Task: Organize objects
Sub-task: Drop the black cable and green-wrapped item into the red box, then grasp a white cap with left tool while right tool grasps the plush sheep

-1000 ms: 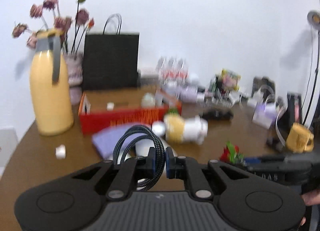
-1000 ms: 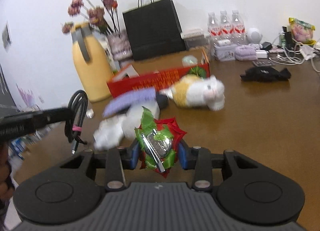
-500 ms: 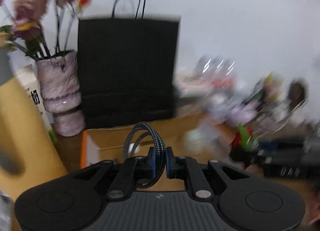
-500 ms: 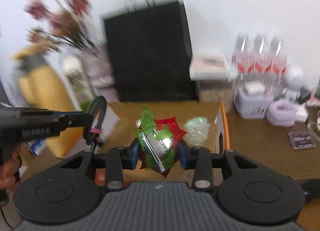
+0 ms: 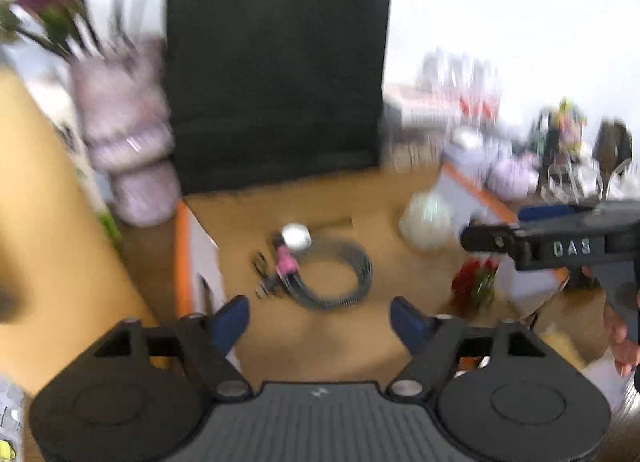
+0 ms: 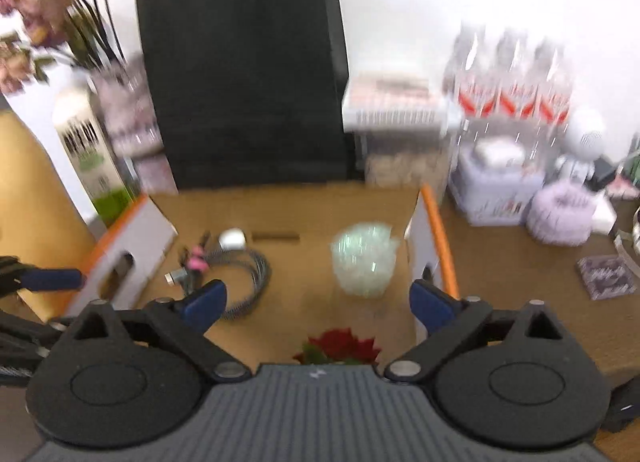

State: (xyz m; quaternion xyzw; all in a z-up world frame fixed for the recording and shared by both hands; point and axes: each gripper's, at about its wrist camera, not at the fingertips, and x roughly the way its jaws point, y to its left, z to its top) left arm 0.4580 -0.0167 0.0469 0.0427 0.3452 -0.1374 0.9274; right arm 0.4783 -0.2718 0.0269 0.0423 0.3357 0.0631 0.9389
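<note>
Both the left gripper (image 5: 320, 314) and the right gripper (image 6: 318, 298) had just opened and held nothing. The coiled grey braided cable (image 5: 332, 278) and the red-and-green foil flower (image 6: 340, 348) lay inside the orange-rimmed cardboard box (image 6: 436, 238).

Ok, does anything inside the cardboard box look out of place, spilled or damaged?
Nothing stands out. The coiled cable, a small white piece, the clear crinkled wrapper and the red and green bow all lie on the floor of the box. Blur hides fine detail.
</note>
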